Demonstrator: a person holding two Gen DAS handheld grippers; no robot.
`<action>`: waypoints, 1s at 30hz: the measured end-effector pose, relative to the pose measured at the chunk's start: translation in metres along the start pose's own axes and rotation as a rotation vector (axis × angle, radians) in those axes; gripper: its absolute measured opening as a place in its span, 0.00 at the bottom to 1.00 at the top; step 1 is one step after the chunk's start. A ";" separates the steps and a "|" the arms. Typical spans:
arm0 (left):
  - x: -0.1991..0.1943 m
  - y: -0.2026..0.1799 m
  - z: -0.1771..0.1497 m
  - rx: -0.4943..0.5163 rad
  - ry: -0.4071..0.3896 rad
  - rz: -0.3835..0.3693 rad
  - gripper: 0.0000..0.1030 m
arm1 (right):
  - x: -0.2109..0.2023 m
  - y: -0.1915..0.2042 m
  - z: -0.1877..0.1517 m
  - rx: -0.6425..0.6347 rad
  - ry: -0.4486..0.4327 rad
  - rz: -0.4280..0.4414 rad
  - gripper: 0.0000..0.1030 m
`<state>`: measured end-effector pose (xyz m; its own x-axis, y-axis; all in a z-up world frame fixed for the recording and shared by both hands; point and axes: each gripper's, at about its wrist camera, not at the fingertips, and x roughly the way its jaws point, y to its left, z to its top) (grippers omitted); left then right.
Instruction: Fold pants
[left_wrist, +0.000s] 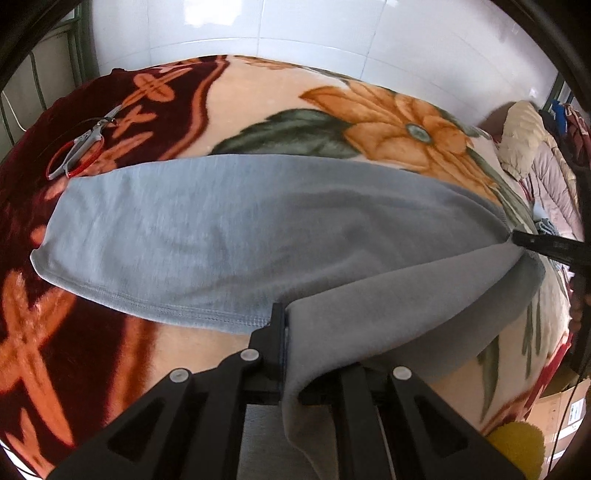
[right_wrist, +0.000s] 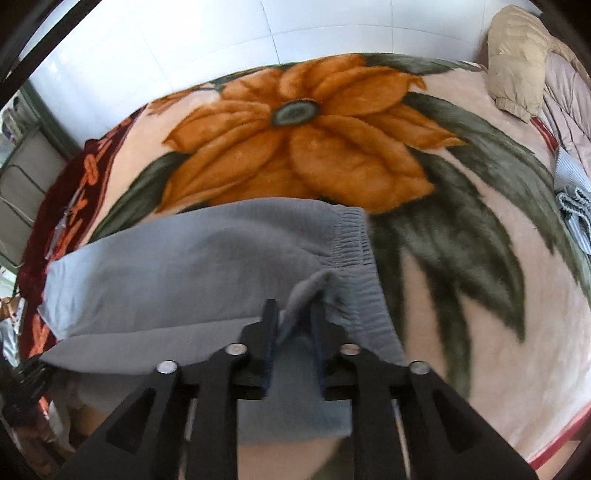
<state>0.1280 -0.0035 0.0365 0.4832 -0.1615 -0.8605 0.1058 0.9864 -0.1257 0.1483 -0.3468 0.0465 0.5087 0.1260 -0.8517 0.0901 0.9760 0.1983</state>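
Note:
Grey pants (left_wrist: 229, 236) lie lengthwise across a flowered blanket (left_wrist: 388, 122), with the hem to the left and the elastic waistband (right_wrist: 354, 251) to the right. My left gripper (left_wrist: 291, 325) is shut on the near edge of the pants, and a flap of fleece drapes over its right finger. My right gripper (right_wrist: 294, 314) stands with its jaws parted at the waist end. A loose fold of the grey fabric rises between its fingers, and the pads do not squeeze it. The right gripper's tip (left_wrist: 532, 242) also shows in the left wrist view, at the waist corner.
Red-handled scissors (left_wrist: 81, 144) lie on the blanket beyond the hem. A beige padded garment (right_wrist: 517, 62) and a light blue cloth (right_wrist: 572, 210) lie at the right end. A cardboard box (left_wrist: 561, 410) stands beside the bed. A white tiled wall is behind.

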 end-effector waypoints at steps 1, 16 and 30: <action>0.000 -0.001 0.000 0.000 0.000 0.002 0.05 | -0.004 -0.002 0.000 -0.006 -0.010 0.001 0.27; -0.015 -0.008 -0.008 -0.015 -0.016 -0.020 0.21 | 0.028 -0.030 0.014 -0.050 0.031 0.010 0.34; -0.013 -0.014 -0.012 0.024 -0.054 0.014 0.05 | 0.016 -0.042 -0.001 0.048 -0.089 0.083 0.23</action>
<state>0.1101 -0.0150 0.0439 0.5313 -0.1499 -0.8338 0.1197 0.9876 -0.1014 0.1519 -0.3859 0.0245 0.5902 0.1876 -0.7852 0.0844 0.9530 0.2911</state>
